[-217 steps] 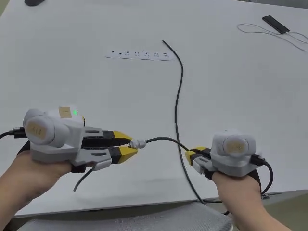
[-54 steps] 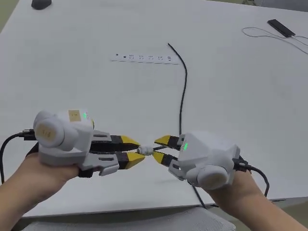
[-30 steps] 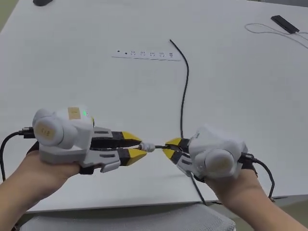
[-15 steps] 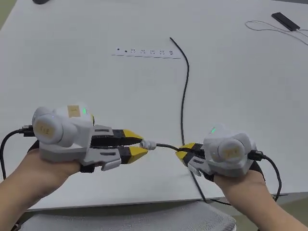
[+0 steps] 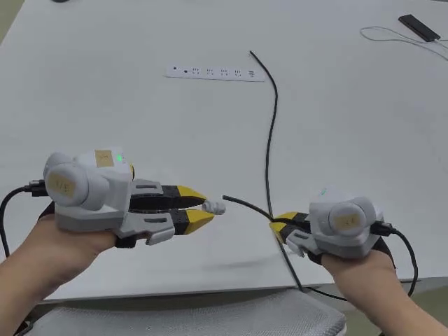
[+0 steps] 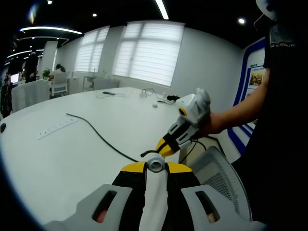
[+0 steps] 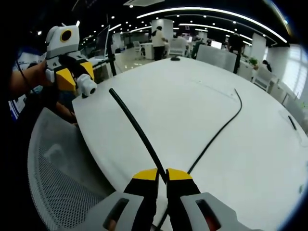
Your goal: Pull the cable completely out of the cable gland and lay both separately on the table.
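Gland (image 5: 215, 207) pinched in shut jaws of my left gripper (image 5: 205, 208), near left above table (image 5: 140, 119) | cable (image 5: 269, 140) clamped in my right gripper (image 5: 276, 226), near right, free end just clear of it.

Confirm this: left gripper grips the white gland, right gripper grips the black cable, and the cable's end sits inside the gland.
Not inside: the right gripper view shows the cable ending bare, clear of the gland. The grips are as stated.

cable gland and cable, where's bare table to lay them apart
Bare table lies between the power strip and the left gripper, left of the cable; more lies right of it, below the black device. The near edge toward the right gripper is crowded.
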